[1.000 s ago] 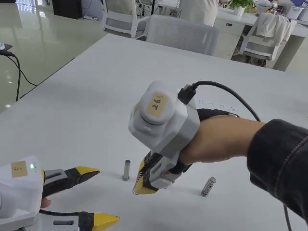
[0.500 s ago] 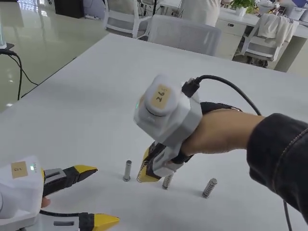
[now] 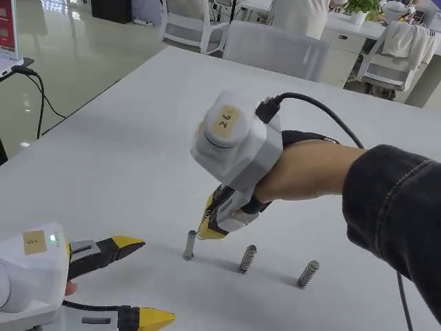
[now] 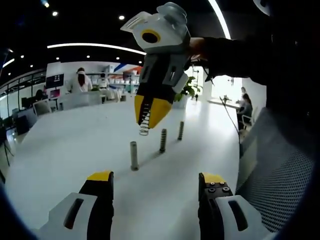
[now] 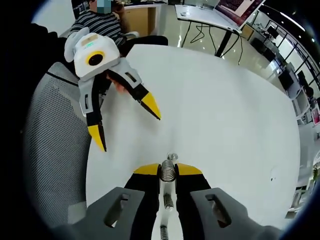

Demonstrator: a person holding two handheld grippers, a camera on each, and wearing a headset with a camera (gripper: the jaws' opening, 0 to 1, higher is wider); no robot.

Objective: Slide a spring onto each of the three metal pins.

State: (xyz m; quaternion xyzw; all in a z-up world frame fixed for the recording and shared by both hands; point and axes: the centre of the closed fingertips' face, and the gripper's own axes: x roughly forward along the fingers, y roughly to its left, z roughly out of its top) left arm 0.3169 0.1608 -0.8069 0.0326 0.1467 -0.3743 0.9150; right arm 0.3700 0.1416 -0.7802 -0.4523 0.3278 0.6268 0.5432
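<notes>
Shifted off the middle pin point(image 3: 247, 258) since a second ago, the spring point(image 4: 144, 122) pinched in my right gripper point(image 3: 208, 229) hangs just above the bare pin point(image 3: 189, 245). Middle pin and far pin point(image 3: 308, 274) each stand sleeved in a coil. My left gripper point(image 3: 138, 283) waits low and near over the white table point(image 3: 124, 138), jaws spread.

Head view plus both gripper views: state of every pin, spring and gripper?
left gripper: open, holding nothing.
right gripper: shut on held spring.
held spring: hanging from the jaws, on no pin yet.
bare pin: upright, no spring.
middle pin: upright, spring on.
third pin: upright, spring on.
</notes>
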